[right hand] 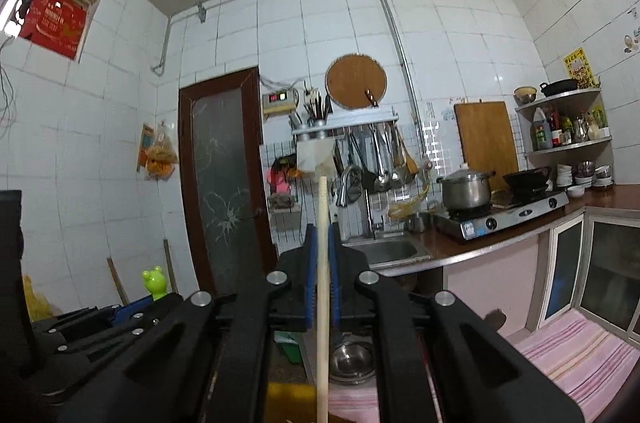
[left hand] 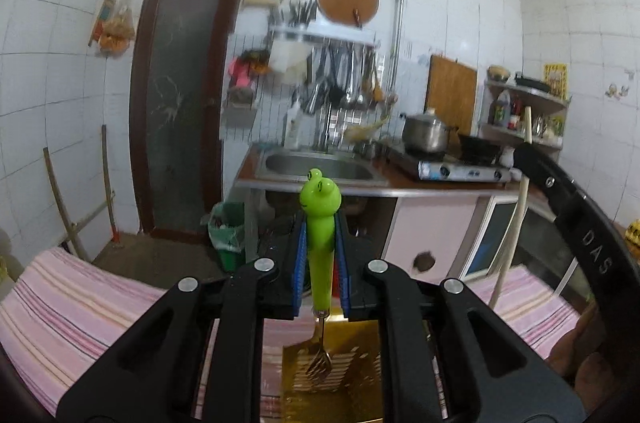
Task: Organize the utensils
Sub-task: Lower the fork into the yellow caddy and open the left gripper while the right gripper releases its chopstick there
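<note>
In the left wrist view, the left gripper (left hand: 320,243) is closed on the green frog-headed fork (left hand: 320,223), its blue pads pressing the plastic handle from both sides. The handle stands upright, the frog face rising above the fingertips, while the metal tines (left hand: 319,369) hang below the jaws over a yellow tray (left hand: 360,383). That tray lies on a pink striped cloth (left hand: 80,311) covering the near worktop. At the right edge, the other gripper's black body shows with a pale wooden stick (left hand: 516,219) slanting up beside it. Beyond are a steel sink (left hand: 320,165), a lidded pot (left hand: 426,133) on a gas stove (left hand: 456,169), and a brown door (left hand: 184,95).

In the right wrist view, the right gripper (right hand: 323,263) is fully closed on the wooden stick (right hand: 323,283), which stands upright between the blue pads, its top end reaching above the fingertips and its lower part running down out of frame. Low on the left, the left gripper's black body appears, with the frog head (right hand: 154,283) poking up above it. A round wooden board (right hand: 356,81) hangs on the tiled wall above a rack of hanging utensils (right hand: 380,159).
</note>
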Demonstrator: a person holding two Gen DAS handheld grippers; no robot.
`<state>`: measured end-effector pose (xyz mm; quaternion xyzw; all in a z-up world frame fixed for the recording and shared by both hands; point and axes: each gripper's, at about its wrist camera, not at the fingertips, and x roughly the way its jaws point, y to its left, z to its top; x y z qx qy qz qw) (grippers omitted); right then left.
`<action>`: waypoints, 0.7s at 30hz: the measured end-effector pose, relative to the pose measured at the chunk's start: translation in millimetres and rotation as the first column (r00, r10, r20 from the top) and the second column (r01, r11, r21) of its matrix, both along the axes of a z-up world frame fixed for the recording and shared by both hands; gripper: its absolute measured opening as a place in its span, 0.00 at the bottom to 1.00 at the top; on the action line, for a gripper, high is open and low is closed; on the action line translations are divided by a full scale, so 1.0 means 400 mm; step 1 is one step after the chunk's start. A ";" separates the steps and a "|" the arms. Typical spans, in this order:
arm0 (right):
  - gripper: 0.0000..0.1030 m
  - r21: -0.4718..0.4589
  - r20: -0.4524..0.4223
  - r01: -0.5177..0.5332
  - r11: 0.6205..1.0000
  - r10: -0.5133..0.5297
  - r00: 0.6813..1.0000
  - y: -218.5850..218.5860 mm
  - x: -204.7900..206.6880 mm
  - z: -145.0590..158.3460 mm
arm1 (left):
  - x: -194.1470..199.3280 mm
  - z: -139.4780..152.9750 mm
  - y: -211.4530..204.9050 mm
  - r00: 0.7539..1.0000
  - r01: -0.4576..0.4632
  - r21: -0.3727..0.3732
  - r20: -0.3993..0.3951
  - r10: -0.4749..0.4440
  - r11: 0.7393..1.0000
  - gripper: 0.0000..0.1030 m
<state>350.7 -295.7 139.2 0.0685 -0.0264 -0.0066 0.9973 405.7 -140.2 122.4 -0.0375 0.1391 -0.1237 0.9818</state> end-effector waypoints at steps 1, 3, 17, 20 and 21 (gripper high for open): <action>0.06 -0.007 -0.017 0.004 1.000 -0.004 1.000 0.000 0.008 -0.019 | 0.006 -0.022 -0.003 1.000 -0.001 0.018 -0.008 0.001 1.000 0.12; 0.06 -0.002 -0.048 0.006 1.000 -0.006 0.999 -0.006 0.018 -0.046 | 0.011 -0.050 -0.003 1.000 -0.006 0.040 -0.020 0.007 0.999 0.12; 0.66 -0.068 -0.187 0.112 0.991 -0.123 0.975 -0.059 -0.126 0.037 | -0.137 0.098 0.144 0.998 -0.064 -0.012 -0.018 0.064 0.998 0.81; 0.75 -0.064 -0.209 0.140 0.988 -0.150 0.966 -0.079 -0.187 0.066 | -0.213 0.163 0.188 0.997 -0.072 0.006 -0.001 0.072 0.997 0.95; 0.79 -0.066 -0.214 0.147 0.987 -0.158 0.964 -0.083 -0.207 0.073 | -0.241 0.179 0.204 0.997 -0.075 0.013 0.001 0.075 0.997 0.95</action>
